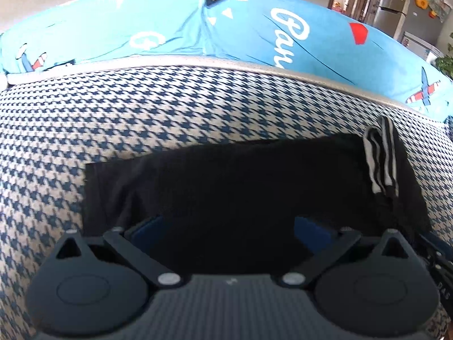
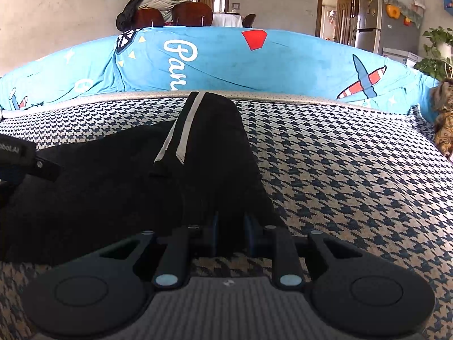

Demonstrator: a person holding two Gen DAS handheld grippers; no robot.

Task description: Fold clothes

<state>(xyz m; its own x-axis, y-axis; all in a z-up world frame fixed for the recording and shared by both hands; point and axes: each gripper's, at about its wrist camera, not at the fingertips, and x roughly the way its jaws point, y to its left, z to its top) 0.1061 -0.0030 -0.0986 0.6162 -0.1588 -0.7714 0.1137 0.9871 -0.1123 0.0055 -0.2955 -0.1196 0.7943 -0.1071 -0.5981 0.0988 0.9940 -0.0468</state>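
Black trousers (image 1: pixel 240 175) with white side stripes (image 1: pixel 380 158) lie folded on a houndstooth cushion (image 1: pixel 141 107). My left gripper (image 1: pixel 228 226) hovers over their near edge, jaws wide apart, blue pads (image 1: pixel 147 226) on either side of the cloth without pressing it. In the right wrist view the trousers (image 2: pixel 113 184) rise into a striped ridge (image 2: pixel 181 130). My right gripper (image 2: pixel 232 223) has drawn its jaws narrow, with a fold of the black cloth pinched between the pads (image 2: pixel 215 222). Part of the left gripper's body (image 2: pixel 17 153) shows at the left edge.
A blue sheet (image 2: pixel 254 65) printed with planes and lettering covers the raised back behind the cushion. A furry brown animal (image 2: pixel 444 124) sits at the cushion's right edge. Chairs, doorways, a fridge and a plant stand in the room beyond.
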